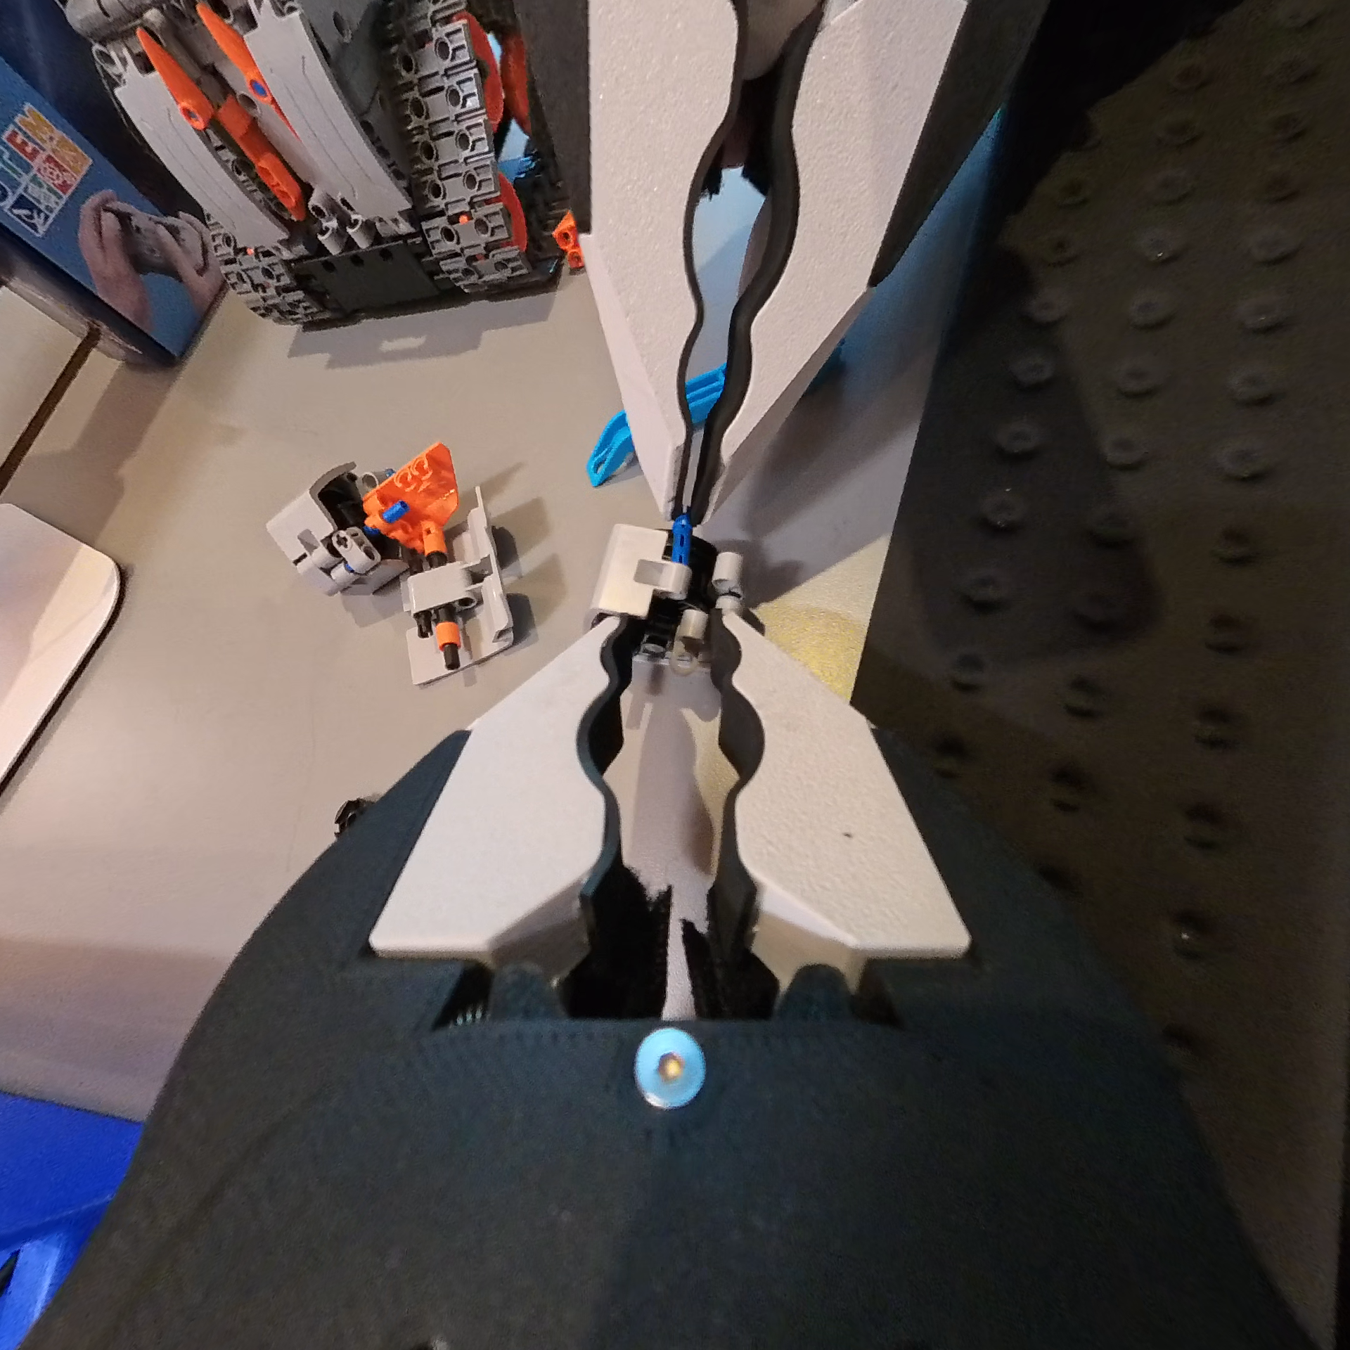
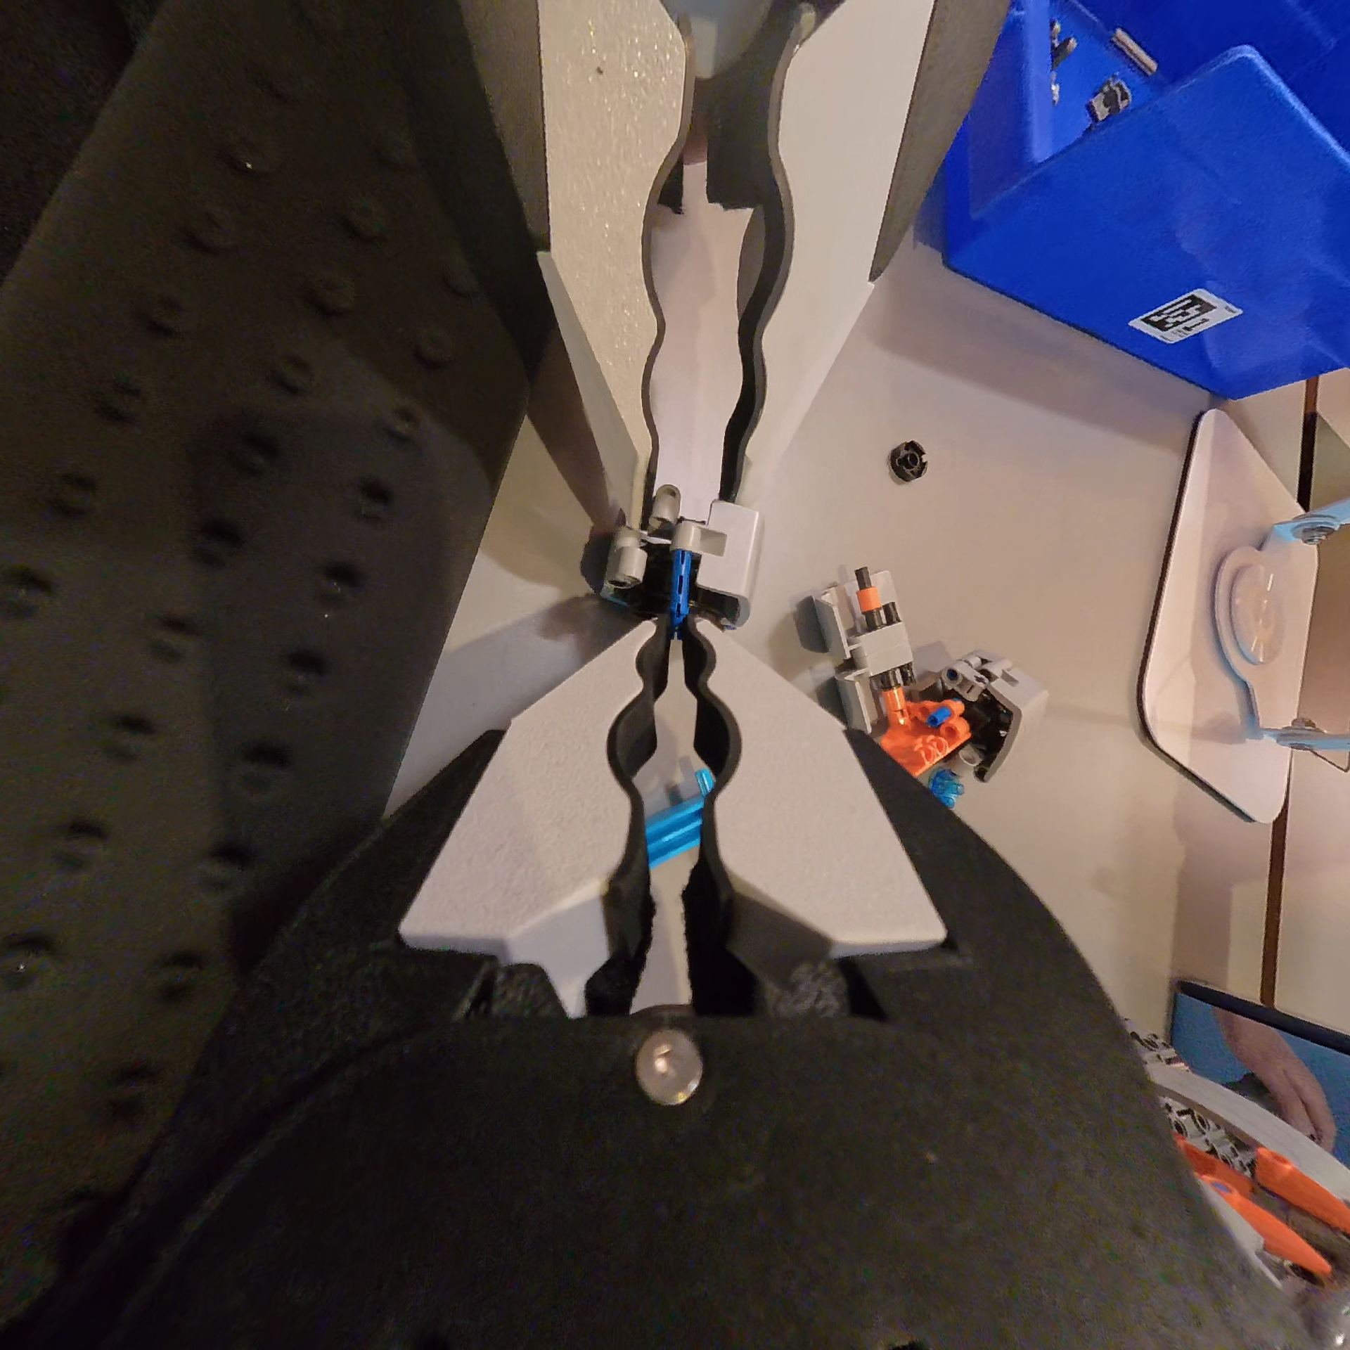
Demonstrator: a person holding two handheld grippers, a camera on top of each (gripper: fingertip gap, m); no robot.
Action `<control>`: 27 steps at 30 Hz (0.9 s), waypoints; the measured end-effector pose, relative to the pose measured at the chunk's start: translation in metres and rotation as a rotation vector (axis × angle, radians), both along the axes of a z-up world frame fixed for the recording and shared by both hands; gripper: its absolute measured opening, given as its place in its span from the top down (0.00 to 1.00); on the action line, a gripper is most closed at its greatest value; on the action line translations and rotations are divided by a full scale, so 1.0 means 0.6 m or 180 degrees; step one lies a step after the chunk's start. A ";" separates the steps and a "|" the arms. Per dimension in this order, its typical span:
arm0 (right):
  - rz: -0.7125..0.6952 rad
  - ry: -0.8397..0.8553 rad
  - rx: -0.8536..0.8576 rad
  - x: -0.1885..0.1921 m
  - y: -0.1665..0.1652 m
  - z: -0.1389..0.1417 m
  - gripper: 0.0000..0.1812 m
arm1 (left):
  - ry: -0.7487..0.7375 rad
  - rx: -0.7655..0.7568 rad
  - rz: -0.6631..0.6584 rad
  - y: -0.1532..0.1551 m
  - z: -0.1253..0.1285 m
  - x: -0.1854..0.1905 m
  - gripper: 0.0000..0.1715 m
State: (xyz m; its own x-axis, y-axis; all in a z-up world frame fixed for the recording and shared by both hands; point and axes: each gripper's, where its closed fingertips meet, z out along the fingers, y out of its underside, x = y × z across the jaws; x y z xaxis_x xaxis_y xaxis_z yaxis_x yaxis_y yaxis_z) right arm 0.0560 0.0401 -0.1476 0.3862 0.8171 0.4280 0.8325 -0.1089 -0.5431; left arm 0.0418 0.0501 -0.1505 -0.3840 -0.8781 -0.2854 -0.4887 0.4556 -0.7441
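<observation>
My left gripper [image 1: 668, 630] is shut on a small grey and black brick assembly [image 1: 643, 577] and holds it above the grey table. My right gripper [image 2: 676, 632] is shut on a thin blue pin [image 2: 681, 593], whose far end sits against the black middle of that assembly [image 2: 727, 559]. The two grippers meet tip to tip. In the left wrist view the right gripper [image 1: 687, 509] comes in from the top with the blue pin [image 1: 683, 539]. In the right wrist view the left gripper [image 2: 687, 504] comes in from the top.
A second grey, orange and black assembly [image 1: 409, 562] [image 2: 928, 701] lies on the table. A tracked brick model [image 1: 329, 146] and a printed box [image 1: 73, 219] stand behind. Light blue parts [image 1: 610, 449], a small black round piece [image 2: 908, 462], a white tray [image 2: 1227, 621] and a blue bin [image 2: 1169, 182] are nearby. The tips of both grippers are at nearly the same place. My left tips are roughly 12 cm from the small black round piece [image 2: 908, 462].
</observation>
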 end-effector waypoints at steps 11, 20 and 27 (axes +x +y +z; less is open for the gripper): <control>-0.0183 0.0042 -0.0178 0.005 0.000 -0.006 1.00 | -0.0047 0.0063 0.0017 -0.004 0.001 0.005 0.91; -0.0264 0.0241 -0.0423 -0.001 -0.002 -0.013 1.00 | -0.0076 0.0110 0.0023 -0.005 0.002 0.008 0.91; -0.0179 0.0134 -0.0212 0.001 -0.001 0.000 1.00 | -0.0038 0.0263 -0.0012 -0.009 -0.006 0.010 0.92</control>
State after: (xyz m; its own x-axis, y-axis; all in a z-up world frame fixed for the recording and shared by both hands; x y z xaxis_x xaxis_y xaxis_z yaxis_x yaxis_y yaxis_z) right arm 0.0564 0.0396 -0.1475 0.4488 0.8197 0.3559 0.8006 -0.1920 -0.5675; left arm 0.0479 0.0445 -0.1539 -0.3835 -0.8498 -0.3615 -0.4782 0.5176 -0.7095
